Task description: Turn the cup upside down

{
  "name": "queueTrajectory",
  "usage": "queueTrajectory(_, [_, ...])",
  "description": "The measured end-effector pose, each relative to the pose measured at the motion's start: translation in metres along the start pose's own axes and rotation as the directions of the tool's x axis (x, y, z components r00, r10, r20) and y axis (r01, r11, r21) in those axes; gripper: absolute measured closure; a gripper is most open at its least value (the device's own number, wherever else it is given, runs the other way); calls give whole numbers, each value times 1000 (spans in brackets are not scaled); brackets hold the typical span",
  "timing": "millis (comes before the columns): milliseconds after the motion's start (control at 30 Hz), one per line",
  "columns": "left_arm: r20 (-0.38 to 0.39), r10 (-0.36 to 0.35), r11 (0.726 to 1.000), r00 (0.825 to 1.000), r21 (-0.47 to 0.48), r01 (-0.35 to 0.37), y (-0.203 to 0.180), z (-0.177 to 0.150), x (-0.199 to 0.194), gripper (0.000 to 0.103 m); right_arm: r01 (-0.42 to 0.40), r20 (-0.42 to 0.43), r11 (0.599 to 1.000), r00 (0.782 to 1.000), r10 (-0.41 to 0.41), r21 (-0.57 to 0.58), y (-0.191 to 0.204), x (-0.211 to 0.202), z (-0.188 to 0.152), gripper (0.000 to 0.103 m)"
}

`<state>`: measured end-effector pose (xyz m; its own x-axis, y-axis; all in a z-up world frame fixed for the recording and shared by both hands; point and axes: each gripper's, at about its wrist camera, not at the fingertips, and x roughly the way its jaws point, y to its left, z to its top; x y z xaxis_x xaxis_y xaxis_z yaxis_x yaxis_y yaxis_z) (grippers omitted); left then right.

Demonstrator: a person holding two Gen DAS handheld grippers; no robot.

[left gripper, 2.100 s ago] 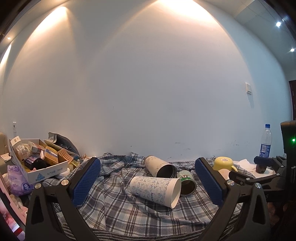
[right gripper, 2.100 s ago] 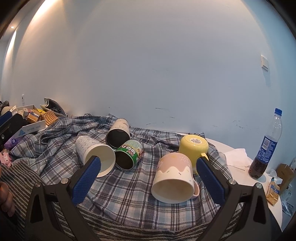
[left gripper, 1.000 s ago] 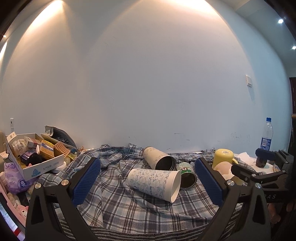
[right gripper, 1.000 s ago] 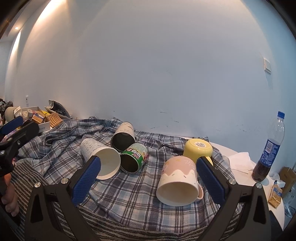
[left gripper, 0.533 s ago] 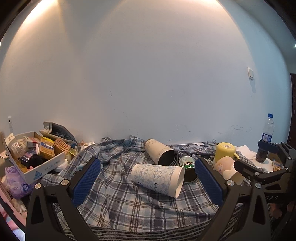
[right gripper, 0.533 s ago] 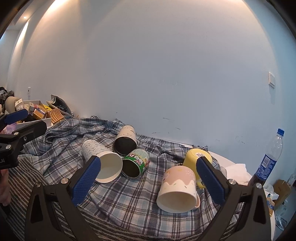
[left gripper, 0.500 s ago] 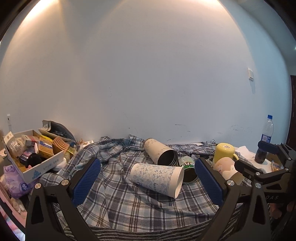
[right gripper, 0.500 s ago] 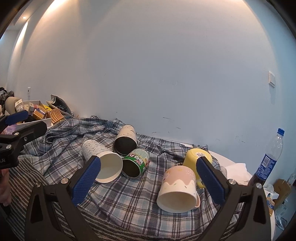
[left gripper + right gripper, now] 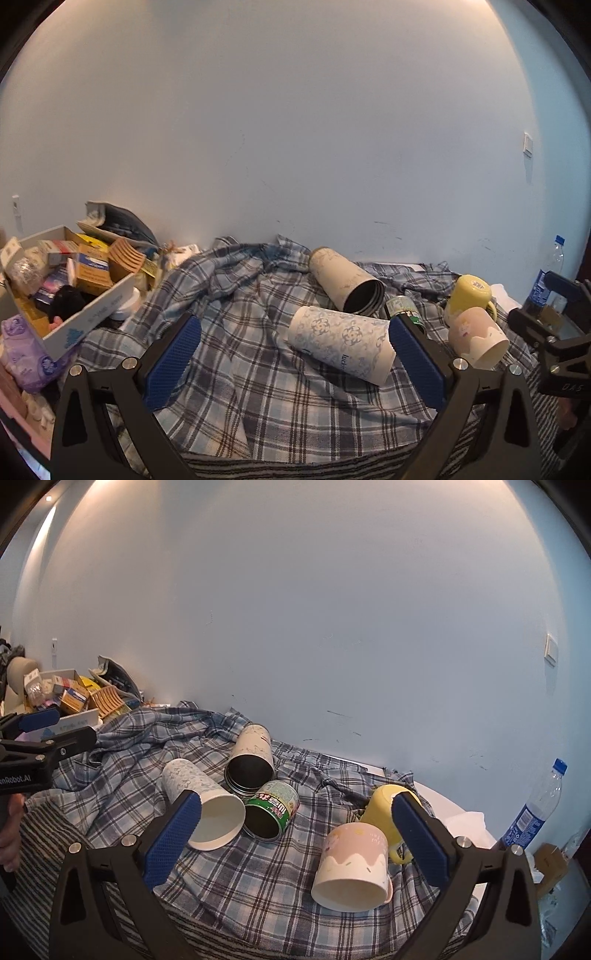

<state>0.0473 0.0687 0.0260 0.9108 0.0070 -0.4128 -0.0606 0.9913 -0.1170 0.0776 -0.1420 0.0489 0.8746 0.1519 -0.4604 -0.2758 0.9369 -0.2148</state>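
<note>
Now closer than a second ago, both tongs, left tongs (image 9: 293,356) and right tongs (image 9: 295,834), wide and empty, nearing cups on plaid cloth (image 9: 236,871); pink mug (image 9: 352,867) on its side between right fingers, likely pick, nothing flipped.

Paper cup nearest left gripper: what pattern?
White paper cup with pale blue floral medallions; clearest in left wrist view.
</note>
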Motion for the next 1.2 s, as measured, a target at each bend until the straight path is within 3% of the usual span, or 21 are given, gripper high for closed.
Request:
queueTrajectory(167, [-87, 20, 999, 996, 33, -17, -4, 15, 42, 0, -15, -83, 1000, 996, 15, -4, 9, 32, -3, 0])
queueTrajectory(267, [-132, 29, 999, 991, 38, -24, -6, 26, 71, 0, 21, -143, 1000, 989, -21, 2, 8, 53, -7, 0])
queueTrajectory(400, [-132, 54, 991, 990, 127, -37, -22, 32, 94, 0, 54, -187, 998, 981, -48, 32, -3, 71, -3, 0])
queueTrajectory(500, [-163, 35, 991, 986, 135, -13, -27, 33, 112, 2, 66, -191, 997, 980, -56, 47, -10, 83, 5, 0])
queueTrajectory(600, [-234, 8, 998, 972, 68, 8, -19, 33, 138, 12, 24, -233, 997, 972, -6, 75, -12, 99, 11, 17])
queueTrajectory(667, [-252, -5, 1000, 968, 16, 10, -11, 32, 151, 13, -5, -256, 995, 966, 29, 97, -12, 108, 11, 21])
queueTrajectory(733, [-280, -25, 999, 960, -35, 16, -4, 31, 162, 25, -21, -269, 994, 962, 50, 109, -9, 114, 9, 27])
queueTrajectory(867, [-368, -80, 992, 926, -120, 38, 5, 23, 186, 28, -26, -290, 995, 955, 54, 99, -3, 122, -1, 27])
queueTrajectory(1000, [-436, -116, 988, 893, -146, 57, 4, 11, 198, 34, -37, -308, 993, 949, 70, 111, -4, 122, -6, 27])
queueTrajectory(1067, [-442, -141, 980, 886, -186, 64, 6, 8, 198, 35, -32, -308, 993, 949, 67, 115, -6, 121, -7, 27])
queueTrajectory(1200, [-461, -202, 962, 864, -257, 88, 8, 9, 192, 68, 8, -294, 991, 955, 32, 135, -15, 115, -8, 27])
